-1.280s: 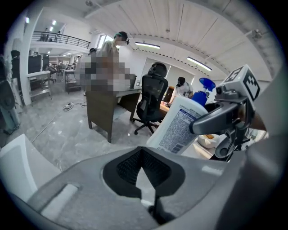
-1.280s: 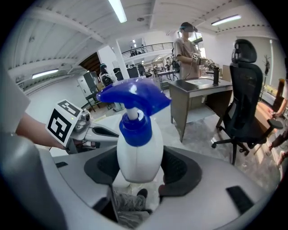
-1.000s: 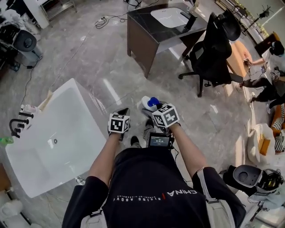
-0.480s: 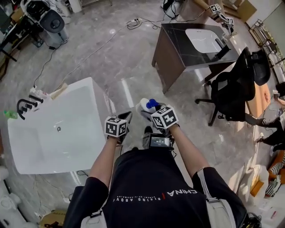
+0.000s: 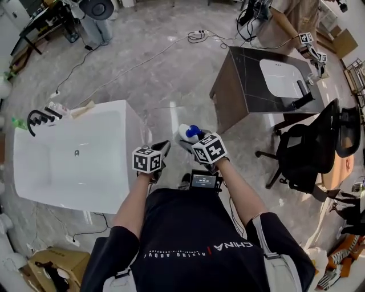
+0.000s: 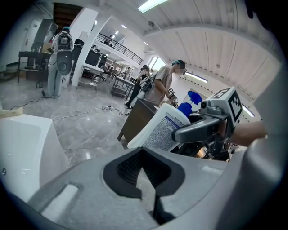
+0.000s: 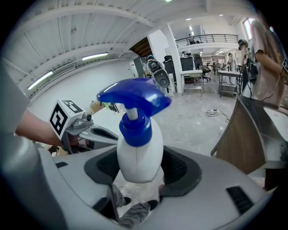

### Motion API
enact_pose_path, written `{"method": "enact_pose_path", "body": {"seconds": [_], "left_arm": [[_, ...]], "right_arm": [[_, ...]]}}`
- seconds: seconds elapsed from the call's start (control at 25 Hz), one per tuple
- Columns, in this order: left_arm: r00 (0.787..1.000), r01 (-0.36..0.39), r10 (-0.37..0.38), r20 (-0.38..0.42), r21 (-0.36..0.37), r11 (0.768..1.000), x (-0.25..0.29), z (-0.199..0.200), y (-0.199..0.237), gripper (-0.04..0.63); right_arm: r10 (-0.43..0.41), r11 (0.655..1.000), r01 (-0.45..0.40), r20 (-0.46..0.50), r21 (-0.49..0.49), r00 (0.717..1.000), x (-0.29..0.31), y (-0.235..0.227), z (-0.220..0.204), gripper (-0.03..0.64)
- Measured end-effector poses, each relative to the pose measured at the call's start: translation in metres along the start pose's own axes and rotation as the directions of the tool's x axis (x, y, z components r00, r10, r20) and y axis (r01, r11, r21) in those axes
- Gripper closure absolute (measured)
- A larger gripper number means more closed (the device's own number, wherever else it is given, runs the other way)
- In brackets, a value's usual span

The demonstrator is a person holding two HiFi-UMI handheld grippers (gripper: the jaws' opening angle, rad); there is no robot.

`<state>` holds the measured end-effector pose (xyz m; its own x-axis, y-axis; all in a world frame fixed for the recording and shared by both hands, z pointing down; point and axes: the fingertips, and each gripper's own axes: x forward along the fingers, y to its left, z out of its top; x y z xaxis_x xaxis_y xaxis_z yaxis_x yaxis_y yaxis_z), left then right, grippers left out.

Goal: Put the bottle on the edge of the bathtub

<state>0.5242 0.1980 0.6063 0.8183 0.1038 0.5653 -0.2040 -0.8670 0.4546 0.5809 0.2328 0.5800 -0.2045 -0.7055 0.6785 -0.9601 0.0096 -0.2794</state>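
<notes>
Grey marble floor fills a large open workshop, seen from a head camera looking steeply down over the wearer's black shirt. One white bathtub lies at the left, with one black tap fitting at its far end. One dark surface at the upper right carries one white basin. One person stands behind it, and one black office chair sits beside it.

Two claws are held out side by side over the floor. The right claw stands wide and grips the one bottle, white with a blue spray head, by its body, spray head pointing away. The bottle hangs in the air just right of the tub's near end, apart from the rim. The left claw holds nothing. Its jaws look drawn together, with only a sliver of floor showing through the hollow of the pads.
</notes>
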Motion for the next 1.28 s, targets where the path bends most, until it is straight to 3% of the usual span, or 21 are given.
{"method": "enact_pose_path", "body": {"seconds": [0.44, 0.76, 1.0, 1.28], "left_arm": [[0.994, -0.085, 0.090, 0.055, -0.079, 0.993, -0.005, 0.026, 0.046, 0.588], [0.983, -0.121, 0.147, 0.114, -0.206, 0.971, 0.001, 0.063, 0.127, 0.588], [0.972, -0.136, 0.174, 0.161, -0.222, 0.965, -0.010, 0.115, 0.187, 0.588], [0.943, -0.199, 0.264, 0.201, -0.295, 0.935, -0.054, 0.133, 0.266, 0.588]], "right_arm": [[0.085, 0.995, -0.087, -0.036, -0.048, 0.996, 0.044, -0.014, 0.037, 0.348], [0.099, 0.983, -0.112, -0.092, -0.145, 0.991, 0.107, -0.027, 0.092, 0.348], [0.127, 0.974, -0.145, -0.106, -0.177, 0.986, 0.163, -0.024, 0.160, 0.348], [0.174, 0.950, -0.204, -0.143, -0.234, 0.974, 0.230, 0.005, 0.219, 0.348]]}}
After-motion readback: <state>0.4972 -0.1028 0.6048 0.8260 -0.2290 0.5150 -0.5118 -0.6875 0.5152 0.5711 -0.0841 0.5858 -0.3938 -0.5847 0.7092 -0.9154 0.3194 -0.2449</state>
